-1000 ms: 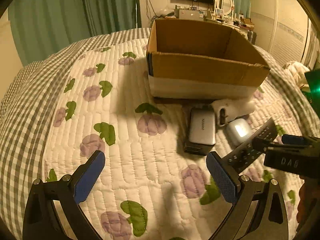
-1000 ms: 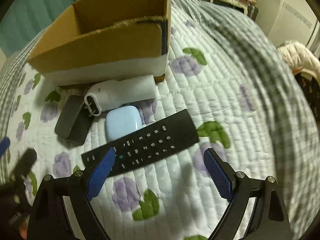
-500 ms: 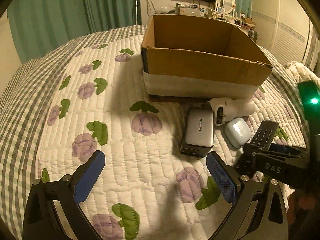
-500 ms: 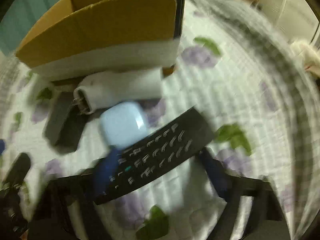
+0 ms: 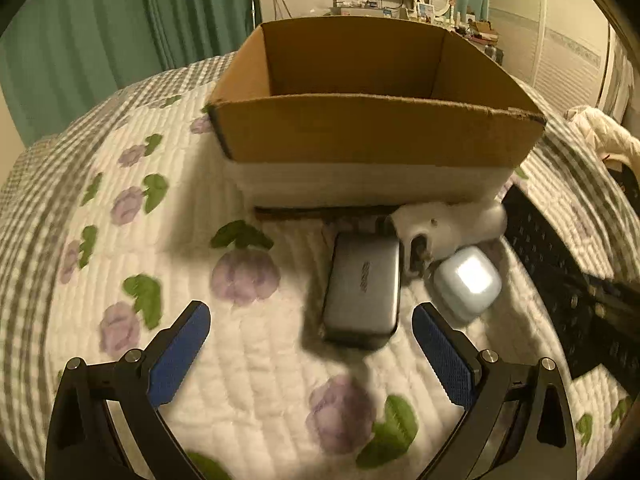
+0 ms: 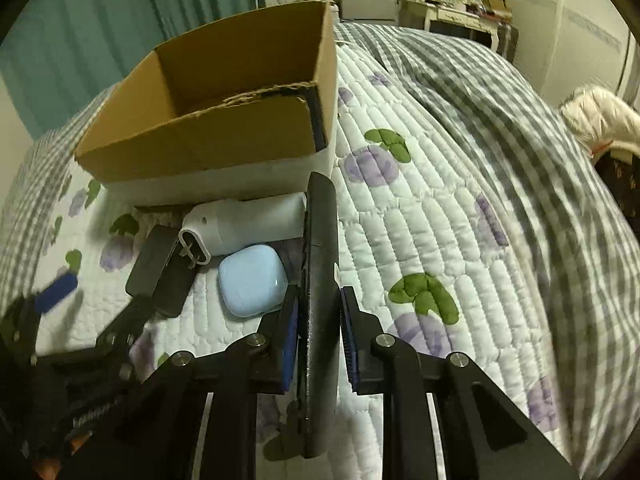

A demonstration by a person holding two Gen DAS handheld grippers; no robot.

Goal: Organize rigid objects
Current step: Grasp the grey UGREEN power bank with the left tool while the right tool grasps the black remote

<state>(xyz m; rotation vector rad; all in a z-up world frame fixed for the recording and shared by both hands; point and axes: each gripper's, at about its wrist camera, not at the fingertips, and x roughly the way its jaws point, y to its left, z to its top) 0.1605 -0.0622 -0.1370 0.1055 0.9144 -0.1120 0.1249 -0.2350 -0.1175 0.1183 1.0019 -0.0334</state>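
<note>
My right gripper (image 6: 319,312) is shut on a black remote control (image 6: 320,264), held on edge above the quilt; the remote also shows at the right of the left wrist view (image 5: 560,280). My left gripper (image 5: 310,340) is open and empty, just short of a grey power bank (image 5: 364,286). A light blue earbud case (image 5: 468,282) (image 6: 252,284) and a white cylindrical device (image 5: 452,220) (image 6: 244,228) lie in front of an open cardboard box (image 5: 376,136) (image 6: 224,136). The power bank looks dark in the right wrist view (image 6: 160,272).
All sits on a quilted bedspread with purple flowers (image 5: 240,276) and a grey checked border (image 6: 520,120). Green curtains (image 5: 120,20) hang behind. A desk with clutter (image 5: 400,12) stands at the back. A cream garment (image 6: 596,120) lies at the right.
My right gripper closed on the remote, turned it on edge and lifted it off the quilt. My left gripper moved forward toward the power bank and the box.
</note>
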